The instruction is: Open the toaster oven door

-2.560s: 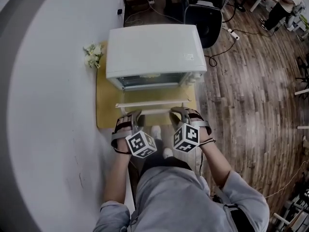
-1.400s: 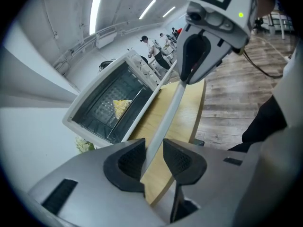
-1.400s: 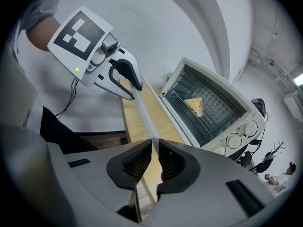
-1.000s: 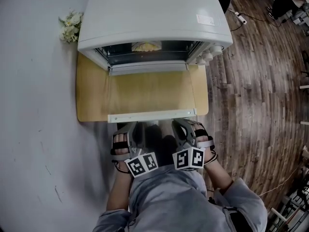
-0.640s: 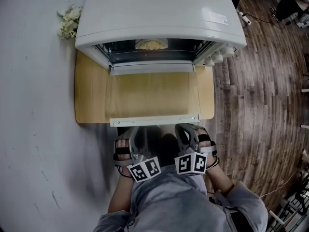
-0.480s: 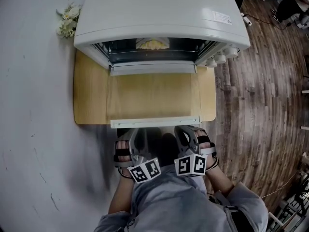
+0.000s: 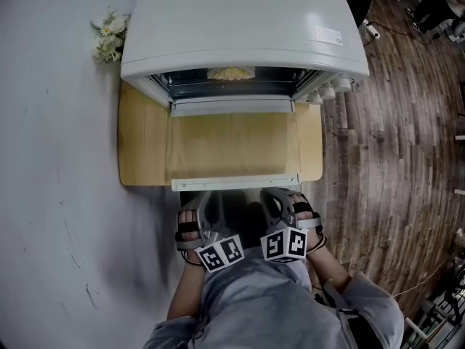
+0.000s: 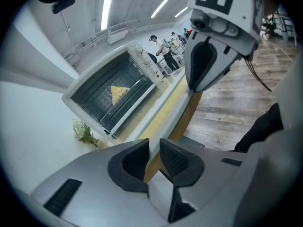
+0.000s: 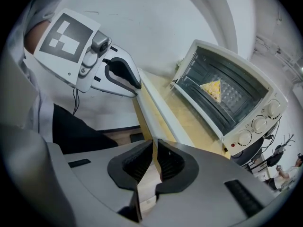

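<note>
**Progress.** The task looks complete. The door (image 7: 232, 145) of the toaster oven (image 7: 240, 20) is swung fully down. It lies flat, reaching out toward the person, over the wooden board (image 7: 142, 144) on which the oven stands. The board rests on the white table (image 7: 51, 180). The door's handle (image 7: 236, 184) runs along its near edge, just ahead of both grippers. In my judgement nothing is left but to draw the tools away.

**Grippers.** The left gripper (image 8: 154, 150) has its jaws a little apart, and they have just been closing. The pads press on nothing; only the handle and the board's edge show beyond the gap. The right gripper (image 9: 155, 149) has its jaws all but together, with a thin slit between the pads. I can make out nothing clamped there. The two grippers sit side by side just short of the handle. I cannot tell whether either tip brushes it.

**Containers and contents.** The oven cavity is open to view. I see one item inside, a yellow wedge-shaped piece (image 9: 211, 87) that looks like food. It lies on the wire rack (image 9: 234, 98) toward the back, roughly midway across. I see no tray or second item in the cavity. The board carries the oven and nothing else that I can see.

**Other observations.** The control knobs (image 7: 328, 91) stand at the right of the oven front. A small sprig of flowers (image 7: 109, 38) lies on the table beside the oven's far left corner.
</note>
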A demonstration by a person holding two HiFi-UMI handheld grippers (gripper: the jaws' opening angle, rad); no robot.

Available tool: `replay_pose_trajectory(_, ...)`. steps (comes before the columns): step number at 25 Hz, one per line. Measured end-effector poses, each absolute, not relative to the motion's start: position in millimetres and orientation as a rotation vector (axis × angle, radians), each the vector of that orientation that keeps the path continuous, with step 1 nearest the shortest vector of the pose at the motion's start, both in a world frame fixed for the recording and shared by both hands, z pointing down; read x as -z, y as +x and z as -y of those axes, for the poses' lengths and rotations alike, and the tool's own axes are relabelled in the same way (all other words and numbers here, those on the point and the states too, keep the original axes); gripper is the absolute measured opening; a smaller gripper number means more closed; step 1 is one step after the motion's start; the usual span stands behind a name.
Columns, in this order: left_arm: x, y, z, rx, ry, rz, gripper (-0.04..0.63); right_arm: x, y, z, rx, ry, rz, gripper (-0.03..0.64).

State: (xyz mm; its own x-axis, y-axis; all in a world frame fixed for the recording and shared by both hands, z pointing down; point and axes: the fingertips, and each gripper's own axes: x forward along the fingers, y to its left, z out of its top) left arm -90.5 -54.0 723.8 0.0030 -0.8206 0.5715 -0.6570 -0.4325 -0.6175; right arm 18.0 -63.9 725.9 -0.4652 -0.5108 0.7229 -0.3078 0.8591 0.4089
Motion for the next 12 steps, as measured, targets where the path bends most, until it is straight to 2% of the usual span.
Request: replay_pose_trajectory(12, -653, -94, 64, 1.407, -2.145, -1.578, 0.063, -635, 11, 66, 0.197, 0.706, 2.150, 0.023)
